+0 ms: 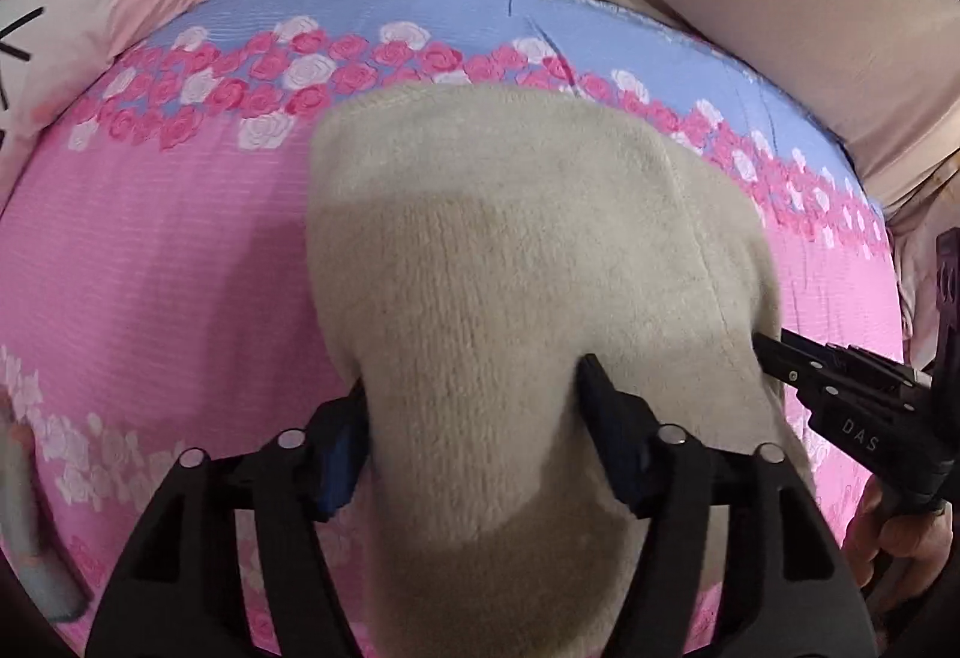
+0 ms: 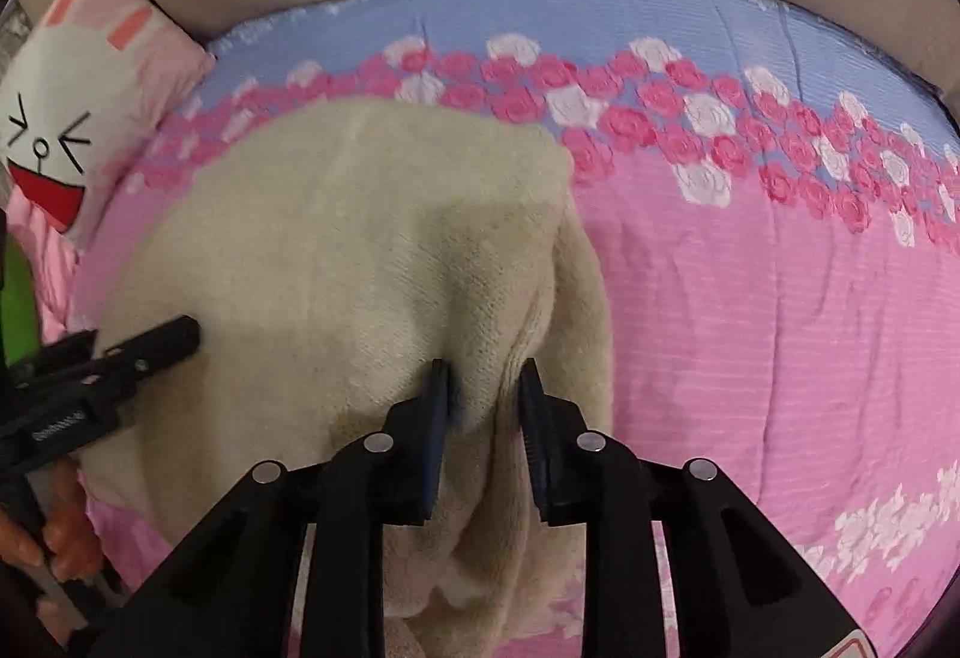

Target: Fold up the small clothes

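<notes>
Cream fleece garment (image 1: 510, 262) laid on pink floral bedspread (image 1: 150, 268), near edge bunched, far edge flat for fold. Left gripper (image 1: 474, 394) spread wide astride thick fold; pad contact cannot be told. Right gripper (image 2: 483, 388) narrowed, ridge of fabric pinched, likely for lifting. Bunny pillow (image 2: 78, 129) kept aside.

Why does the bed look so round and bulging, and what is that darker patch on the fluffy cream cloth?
Left wrist view: the fisheye lens bends the bedspread into a dome, corners black; the darker patch on the cream garment looks like shadow. Right wrist view: same bulge, and a similar shadow lies across the cloth.
</notes>
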`<state>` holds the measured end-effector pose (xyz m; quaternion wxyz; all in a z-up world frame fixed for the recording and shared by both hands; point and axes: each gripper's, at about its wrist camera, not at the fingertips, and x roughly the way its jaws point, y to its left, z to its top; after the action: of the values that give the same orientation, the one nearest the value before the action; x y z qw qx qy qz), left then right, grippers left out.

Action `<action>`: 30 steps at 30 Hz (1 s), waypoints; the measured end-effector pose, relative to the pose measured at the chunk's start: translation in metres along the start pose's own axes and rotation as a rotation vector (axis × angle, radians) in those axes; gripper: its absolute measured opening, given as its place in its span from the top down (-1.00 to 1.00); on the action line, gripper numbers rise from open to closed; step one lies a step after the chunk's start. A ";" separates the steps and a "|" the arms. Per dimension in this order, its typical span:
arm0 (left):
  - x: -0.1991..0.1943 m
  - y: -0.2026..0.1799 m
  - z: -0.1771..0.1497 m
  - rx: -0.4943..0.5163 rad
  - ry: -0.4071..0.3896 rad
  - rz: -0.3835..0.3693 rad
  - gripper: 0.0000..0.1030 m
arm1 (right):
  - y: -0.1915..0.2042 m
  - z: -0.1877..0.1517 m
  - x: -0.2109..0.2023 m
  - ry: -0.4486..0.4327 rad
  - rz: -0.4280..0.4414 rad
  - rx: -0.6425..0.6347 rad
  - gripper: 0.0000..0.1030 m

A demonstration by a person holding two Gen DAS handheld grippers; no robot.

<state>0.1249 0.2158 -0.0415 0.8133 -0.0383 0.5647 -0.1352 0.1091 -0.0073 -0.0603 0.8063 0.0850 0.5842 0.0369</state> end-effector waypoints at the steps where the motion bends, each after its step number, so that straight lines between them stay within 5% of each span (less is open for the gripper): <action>1: -0.009 -0.002 -0.003 0.007 -0.017 0.020 -0.31 | -0.003 -0.004 -0.011 -0.028 0.000 0.015 0.52; 6: -0.065 -0.024 -0.032 0.066 -0.090 0.098 -0.80 | 0.005 -0.036 -0.083 -0.173 -0.095 -0.008 0.16; 10: -0.082 -0.057 -0.055 0.118 -0.110 0.126 -0.90 | 0.020 -0.070 -0.112 -0.254 -0.190 0.005 -0.30; 17: -0.080 -0.063 -0.071 0.078 -0.074 0.058 -0.90 | 0.036 -0.101 -0.117 -0.281 -0.253 0.036 -0.27; 30: -0.084 -0.049 -0.082 0.112 -0.071 0.103 -0.89 | 0.040 -0.130 -0.117 -0.288 -0.284 0.165 -0.31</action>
<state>0.0133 0.1980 0.0157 0.8394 0.0314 0.5285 -0.1230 -0.0497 0.0259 0.0172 0.8688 0.0718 0.4703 -0.1375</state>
